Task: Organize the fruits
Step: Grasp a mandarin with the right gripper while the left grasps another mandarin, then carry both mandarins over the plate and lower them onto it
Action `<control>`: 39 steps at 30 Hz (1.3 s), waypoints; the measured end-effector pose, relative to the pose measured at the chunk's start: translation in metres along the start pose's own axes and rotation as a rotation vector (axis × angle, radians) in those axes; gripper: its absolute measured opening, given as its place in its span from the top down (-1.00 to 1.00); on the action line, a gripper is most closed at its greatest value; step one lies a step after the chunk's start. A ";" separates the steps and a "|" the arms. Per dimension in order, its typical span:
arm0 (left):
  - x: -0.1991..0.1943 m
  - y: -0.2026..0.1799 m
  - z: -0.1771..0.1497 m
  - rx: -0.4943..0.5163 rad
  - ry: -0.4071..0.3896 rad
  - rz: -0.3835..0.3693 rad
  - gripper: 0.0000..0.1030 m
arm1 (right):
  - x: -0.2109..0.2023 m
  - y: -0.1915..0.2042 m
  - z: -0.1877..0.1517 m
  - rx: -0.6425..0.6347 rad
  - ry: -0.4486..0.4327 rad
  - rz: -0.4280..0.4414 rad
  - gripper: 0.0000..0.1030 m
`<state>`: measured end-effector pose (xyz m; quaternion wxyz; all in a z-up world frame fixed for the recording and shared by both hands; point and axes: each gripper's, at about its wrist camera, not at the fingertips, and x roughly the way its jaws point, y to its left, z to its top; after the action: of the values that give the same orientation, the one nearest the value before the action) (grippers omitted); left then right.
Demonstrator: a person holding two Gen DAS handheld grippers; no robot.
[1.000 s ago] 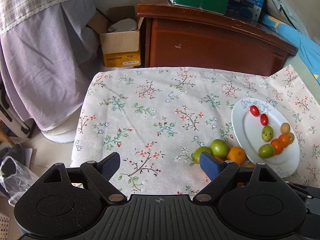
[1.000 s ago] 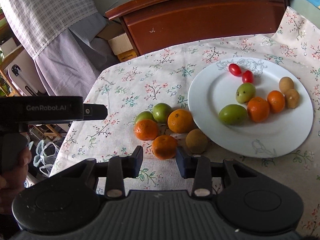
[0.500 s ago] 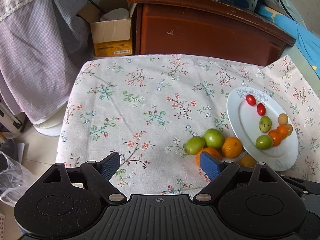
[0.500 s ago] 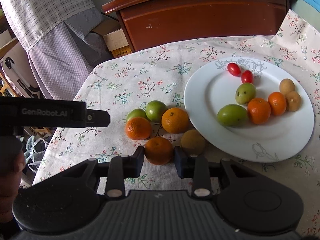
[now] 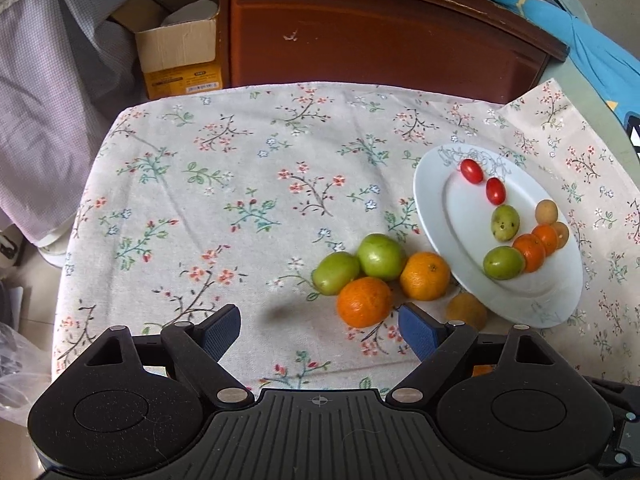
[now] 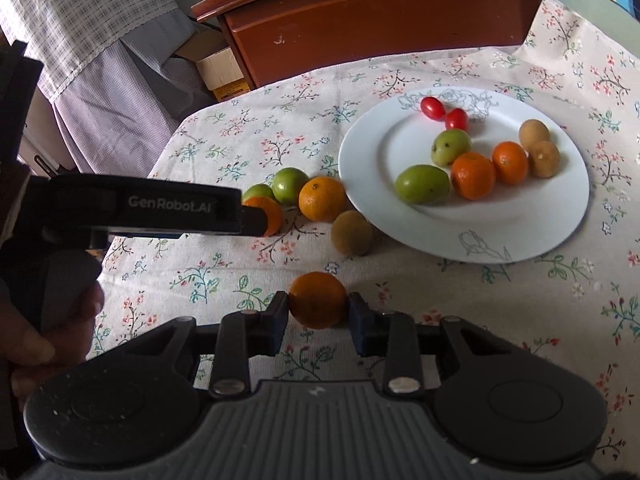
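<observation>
My right gripper pinches a small orange between its jaws, low over the floral cloth of the bench, short of the white plate where sorted fruit lies in a row. My left gripper hangs with jaws spread wide and nothing between them, near the loose cluster: another orange, two green fruits and a brown one beside the plate's rim. The risk, as I judge it: the round fruit is held only at its sides, so a tilt or a jolt could roll it out onto the cloth. A low carry could also knock the brown fruit or the plate's edge, scattering the row.
</observation>
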<state>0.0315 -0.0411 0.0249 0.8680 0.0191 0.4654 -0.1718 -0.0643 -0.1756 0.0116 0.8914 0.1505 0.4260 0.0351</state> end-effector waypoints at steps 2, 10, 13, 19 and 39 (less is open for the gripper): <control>0.004 -0.004 -0.001 0.004 -0.005 0.001 -0.67 | -0.001 -0.001 -0.001 0.002 -0.002 0.003 0.37; 0.013 -0.009 -0.004 0.004 -0.022 -0.010 -0.48 | 0.001 -0.002 -0.001 0.010 -0.007 0.012 0.37; 0.013 -0.012 -0.004 0.013 -0.039 -0.015 -0.24 | 0.001 -0.002 -0.001 0.007 -0.010 0.011 0.37; 0.013 -0.012 -0.005 0.013 -0.058 -0.029 0.19 | 0.002 -0.001 -0.001 0.001 -0.013 0.009 0.36; -0.010 -0.011 -0.008 -0.006 -0.087 -0.058 0.43 | -0.007 -0.001 0.003 0.016 -0.022 -0.001 0.38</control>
<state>0.0163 -0.0467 0.0296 0.8823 -0.0044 0.4279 -0.1960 -0.0669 -0.1785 0.0181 0.8948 0.1576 0.4166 0.0294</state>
